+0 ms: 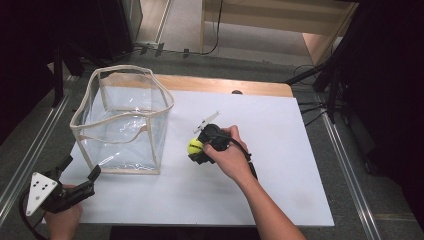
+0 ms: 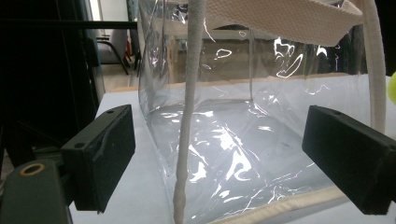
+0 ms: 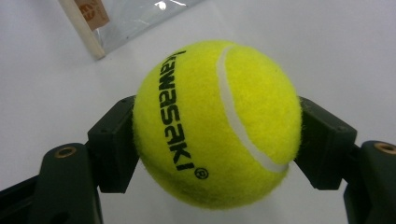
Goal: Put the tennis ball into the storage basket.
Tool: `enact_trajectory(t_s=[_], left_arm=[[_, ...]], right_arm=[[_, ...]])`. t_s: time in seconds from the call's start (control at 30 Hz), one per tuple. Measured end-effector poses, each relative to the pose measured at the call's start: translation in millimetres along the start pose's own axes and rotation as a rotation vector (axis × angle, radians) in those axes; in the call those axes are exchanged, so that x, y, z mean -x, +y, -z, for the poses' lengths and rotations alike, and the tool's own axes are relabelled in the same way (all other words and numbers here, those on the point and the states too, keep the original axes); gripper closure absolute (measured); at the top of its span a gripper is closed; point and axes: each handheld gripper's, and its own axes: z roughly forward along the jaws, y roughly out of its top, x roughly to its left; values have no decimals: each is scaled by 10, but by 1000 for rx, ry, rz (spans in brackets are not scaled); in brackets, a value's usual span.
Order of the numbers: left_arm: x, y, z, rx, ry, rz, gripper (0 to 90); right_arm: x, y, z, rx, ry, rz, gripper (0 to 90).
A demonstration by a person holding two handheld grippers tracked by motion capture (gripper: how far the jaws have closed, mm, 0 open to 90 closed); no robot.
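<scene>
Tennis ball [image 3: 217,123], yellow and stamped KAWASAKI in black, sits clamped between the two jaws of the right tongs [image 1: 199,150], one jaw pressed to each side of it in the right gripper view. From the high view the ball [image 1: 195,146] is near the middle of the white bench [image 1: 280,150], just off the 3 o'clock side of the clear plastic bag [image 1: 122,120], apart from it, with the right hand [image 1: 227,152] wrapped round the tongs behind it. I count one ball and one bag, the bag standing upright with cream fabric trim and its mouth open. The left tongs [image 1: 80,172] lie at the bench's 7 o'clock corner, held in the left hand [image 1: 62,217], jaws spread wide and holding nothing; in the left gripper view they [image 2: 217,158] frame the bag's [image 2: 233,140] near corner edge without touching it. Two tongs, two hands in all.
</scene>
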Motion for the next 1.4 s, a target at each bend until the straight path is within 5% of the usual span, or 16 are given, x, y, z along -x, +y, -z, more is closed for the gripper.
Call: enact_trajectory(t_s=[0.57,1.4], left_arm=[[-9,1,2,1,-1,14,98],[-13,0,-2,7,-6,15,98]], right_arm=[[-122,239,-20,14,26,50,240],[-84,689,351,60,47,91,240]])
